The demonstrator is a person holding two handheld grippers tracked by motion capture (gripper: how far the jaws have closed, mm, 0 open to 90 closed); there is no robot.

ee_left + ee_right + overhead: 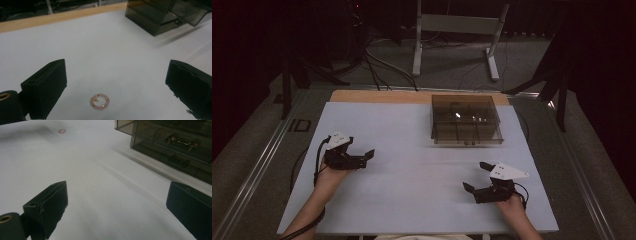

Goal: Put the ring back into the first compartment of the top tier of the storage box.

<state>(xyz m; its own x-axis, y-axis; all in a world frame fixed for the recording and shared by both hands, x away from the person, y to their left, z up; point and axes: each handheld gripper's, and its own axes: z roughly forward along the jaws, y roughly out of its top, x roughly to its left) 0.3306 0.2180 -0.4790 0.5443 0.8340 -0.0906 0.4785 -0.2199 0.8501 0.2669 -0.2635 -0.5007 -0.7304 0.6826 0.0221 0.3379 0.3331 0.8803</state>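
Left gripper fingers stood spread wide around small pink beaded ring on white tabletop. Advice: lower squarely, pinch gently. Right gripper fingers likewise apart, empty.

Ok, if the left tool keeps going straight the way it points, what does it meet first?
Probably the small pink bead ring, lying on the white table just ahead between the open jaws of the left tool. The smoky compartment box sits farther off, to one side.
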